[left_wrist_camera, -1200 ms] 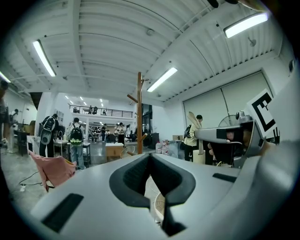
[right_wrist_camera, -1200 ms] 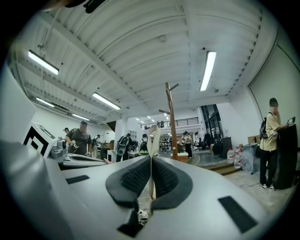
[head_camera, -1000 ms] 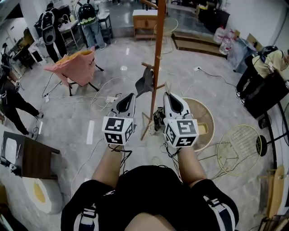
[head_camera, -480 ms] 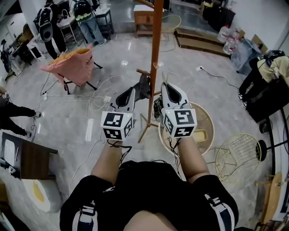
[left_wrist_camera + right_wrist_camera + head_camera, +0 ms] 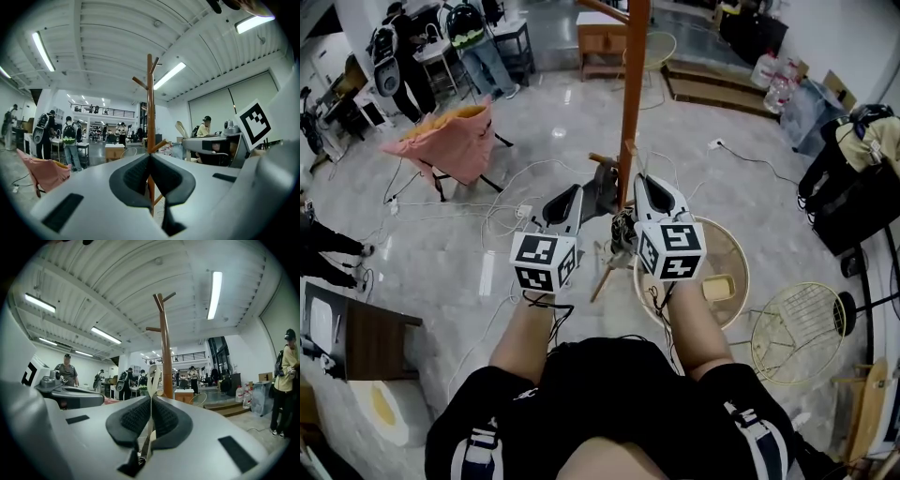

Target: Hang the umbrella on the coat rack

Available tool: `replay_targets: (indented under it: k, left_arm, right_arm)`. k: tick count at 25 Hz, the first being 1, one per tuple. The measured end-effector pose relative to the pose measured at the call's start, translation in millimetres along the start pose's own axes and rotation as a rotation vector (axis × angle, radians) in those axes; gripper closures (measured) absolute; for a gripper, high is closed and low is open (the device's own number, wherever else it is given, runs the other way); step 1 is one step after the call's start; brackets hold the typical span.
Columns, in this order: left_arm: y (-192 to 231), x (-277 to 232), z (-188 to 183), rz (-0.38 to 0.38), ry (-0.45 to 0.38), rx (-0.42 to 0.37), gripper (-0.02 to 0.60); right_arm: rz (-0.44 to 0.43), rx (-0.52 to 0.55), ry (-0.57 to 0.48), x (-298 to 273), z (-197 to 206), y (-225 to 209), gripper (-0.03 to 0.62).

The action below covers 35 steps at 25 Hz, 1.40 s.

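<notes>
A tall wooden coat rack with short pegs stands on the floor right in front of me; it also shows in the left gripper view and the right gripper view. A dark grey item hangs at a low peg. My right gripper is beside the pole, shut on a thin pale strap. A dark bundle, apparently the folded umbrella, hangs beneath it, mostly hidden. My left gripper is just left of the pole, shut with nothing between its jaws.
A chair draped in pink cloth stands at the far left. A round wooden table and a round wire frame lie to the right. Cables trail over the floor. People stand at the back left.
Both grippers have come closer to the coat rack pole, the right one now close beside it. Both stay shut, the right one still on the strap.
</notes>
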<state>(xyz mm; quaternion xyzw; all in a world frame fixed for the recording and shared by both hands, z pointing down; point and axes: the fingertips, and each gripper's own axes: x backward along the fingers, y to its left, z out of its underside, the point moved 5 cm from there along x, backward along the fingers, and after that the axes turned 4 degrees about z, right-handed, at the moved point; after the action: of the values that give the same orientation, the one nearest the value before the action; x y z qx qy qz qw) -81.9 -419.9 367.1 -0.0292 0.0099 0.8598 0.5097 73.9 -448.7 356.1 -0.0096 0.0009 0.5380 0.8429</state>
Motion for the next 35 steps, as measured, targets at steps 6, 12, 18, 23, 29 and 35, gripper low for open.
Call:
replay_targets:
  k: [6,12,18,23,29,35]
  left_arm:
    - [11.5,2.7,2.3,-0.02,0.011,0.005,0.569]
    - [23.8,5.9,8.9,-0.046,0.025,0.018,0.569]
    - [31.8,1.4,12.6,-0.053,0.034,0.025,0.569]
    - [32.9,-3.9,12.8,-0.049,0.039,0.021,0.569]
    - [36.7,-5.0,15.1,-0.051,0.041,0.027,0.569]
    - [40.1,-5.1,17.7,-0.05,0.047,0.028,0.569]
  right_arm:
    - [0.037,0.001,0.041,-20.5,9.9,-2.9,0.574]
    - [0.056,-0.011,0.089,-38.9,23.4,-8.4,0.574]
    - [0.036,-0.047,0.103,-50.4,29.7,-13.3,0.575]
    - [0.005,-0.06,0.107,-55.6,30.4,-10.4,0.574]
    - [0.002,-0.056,0.141,-62.8,39.3,-6.3,0.574]
    - [0.022,-0.08,0.136,-63.4,41.8,-11.7,0.574]
